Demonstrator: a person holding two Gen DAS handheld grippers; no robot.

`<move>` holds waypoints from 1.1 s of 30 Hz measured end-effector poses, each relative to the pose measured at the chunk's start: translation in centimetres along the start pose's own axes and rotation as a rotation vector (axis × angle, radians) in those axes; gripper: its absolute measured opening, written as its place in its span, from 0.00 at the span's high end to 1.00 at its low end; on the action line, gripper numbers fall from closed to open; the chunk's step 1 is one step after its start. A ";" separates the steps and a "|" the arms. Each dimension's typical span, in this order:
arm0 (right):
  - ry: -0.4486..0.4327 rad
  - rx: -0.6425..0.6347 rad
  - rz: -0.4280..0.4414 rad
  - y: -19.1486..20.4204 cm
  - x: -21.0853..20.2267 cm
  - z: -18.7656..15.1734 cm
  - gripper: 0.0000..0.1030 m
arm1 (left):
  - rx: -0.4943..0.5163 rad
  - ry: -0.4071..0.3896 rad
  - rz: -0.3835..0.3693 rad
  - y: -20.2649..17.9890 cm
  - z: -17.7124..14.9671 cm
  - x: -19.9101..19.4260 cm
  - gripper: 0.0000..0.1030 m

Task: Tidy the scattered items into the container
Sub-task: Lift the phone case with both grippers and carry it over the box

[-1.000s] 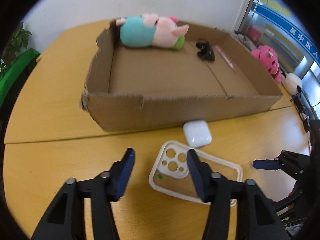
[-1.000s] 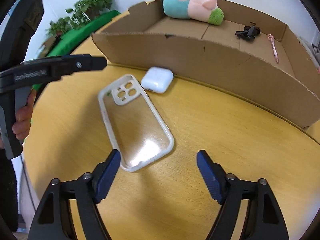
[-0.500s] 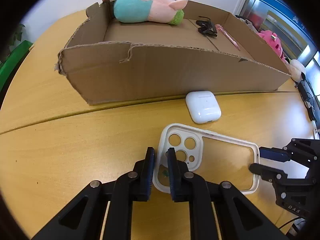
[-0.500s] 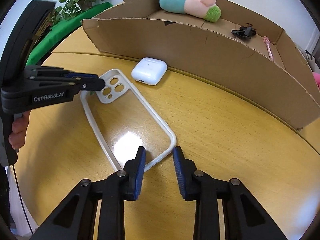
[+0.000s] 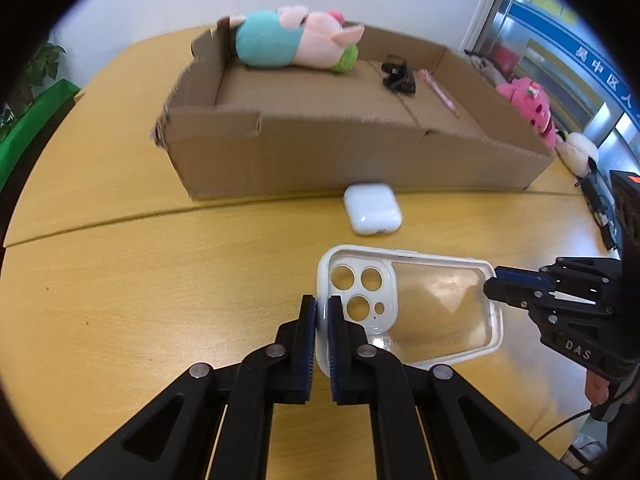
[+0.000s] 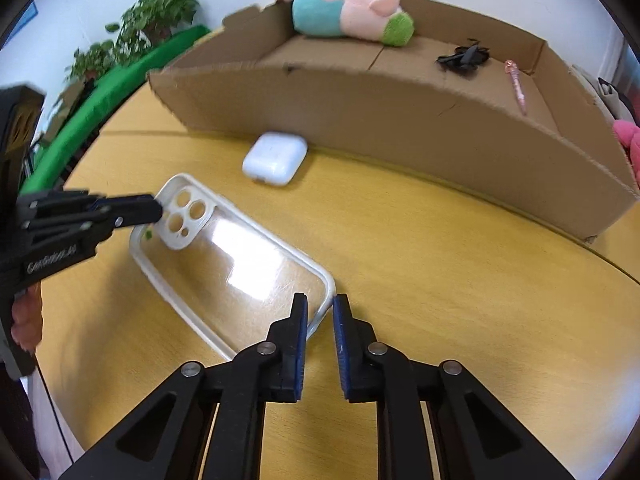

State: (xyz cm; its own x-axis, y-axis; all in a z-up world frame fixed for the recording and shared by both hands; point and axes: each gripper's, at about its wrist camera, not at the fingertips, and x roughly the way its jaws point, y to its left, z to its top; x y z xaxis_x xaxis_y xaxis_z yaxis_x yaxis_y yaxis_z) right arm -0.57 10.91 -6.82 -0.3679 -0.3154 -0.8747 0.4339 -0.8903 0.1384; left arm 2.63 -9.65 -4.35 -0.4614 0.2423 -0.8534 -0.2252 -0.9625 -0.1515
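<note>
Both grippers' jaws have just been closing: my left gripper (image 5: 322, 316) and right gripper (image 6: 320, 312) now clamp opposite ends of the clear phone case (image 5: 416, 304). I judge the two-ended pinch steadies its flexible rim for carrying into the cardboard box (image 5: 320, 160).

White letters "DAS" on black plastic right gripper (image 5: 495, 285), lower right of left wrist view. White Chinese characters "中区人" on blue wall sign (image 5: 592, 60), upper right. Blurred, unreadable white lettering on black plastic left gripper (image 6: 154, 211).
</note>
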 end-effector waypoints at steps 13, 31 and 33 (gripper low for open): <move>-0.271 -0.038 -0.055 -0.9 -11.1 7.4 0.90 | 0.065 -0.252 0.017 -3.2 8.2 -9.3 0.95; -0.374 -0.166 -0.127 -0.3 -18.1 18.5 0.90 | 0.055 -0.389 0.041 -2.8 17.9 -14.0 0.95; -0.358 -0.164 -0.117 -0.6 -17.2 19.6 0.90 | 0.041 -0.374 0.039 -2.3 18.4 -13.3 0.95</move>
State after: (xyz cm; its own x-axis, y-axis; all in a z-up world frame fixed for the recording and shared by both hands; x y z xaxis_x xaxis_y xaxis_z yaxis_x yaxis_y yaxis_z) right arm -10.62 10.45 17.27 -0.6731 -0.3353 -0.6592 0.4868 -0.8719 -0.0535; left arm -6.50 -8.44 16.53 -0.7499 0.2409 -0.6161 -0.2320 -0.9680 -0.0960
